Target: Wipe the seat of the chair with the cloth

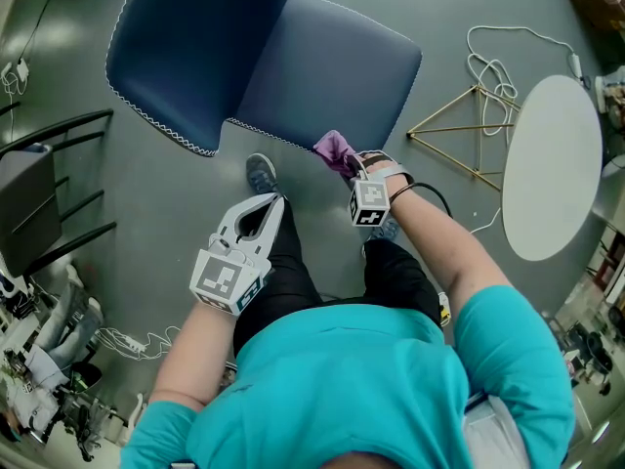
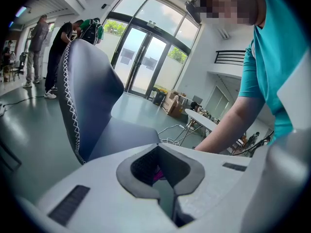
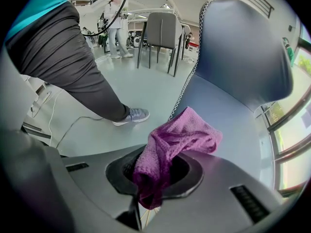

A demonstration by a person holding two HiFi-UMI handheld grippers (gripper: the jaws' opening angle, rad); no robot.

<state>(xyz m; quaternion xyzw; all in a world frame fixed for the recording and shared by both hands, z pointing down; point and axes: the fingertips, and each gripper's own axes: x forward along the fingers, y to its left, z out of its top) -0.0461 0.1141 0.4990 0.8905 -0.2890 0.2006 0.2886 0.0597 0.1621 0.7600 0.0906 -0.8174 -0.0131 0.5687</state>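
Note:
The dark blue chair stands in front of me, its seat (image 1: 327, 66) to the right and its white-stitched backrest (image 1: 190, 42) to the left. My right gripper (image 1: 349, 167) is shut on a purple cloth (image 1: 336, 150), which hangs at the seat's near edge. In the right gripper view the cloth (image 3: 177, 137) bunches out of the right gripper (image 3: 158, 171) just over the seat (image 3: 226, 113). My left gripper (image 1: 274, 203) hovers over the floor, short of the chair, shut with nothing held. In its own view the left gripper (image 2: 158, 171) points at the backrest (image 2: 87, 89) and seat (image 2: 124, 137).
A white round table (image 1: 552, 169) stands to the right, with a gold wire frame (image 1: 459, 130) and a white cable (image 1: 498, 66) on the floor beside it. A black chair (image 1: 49, 203) stands at left, above loose cables (image 1: 127, 342). My shoe (image 1: 261, 174) is just before the chair.

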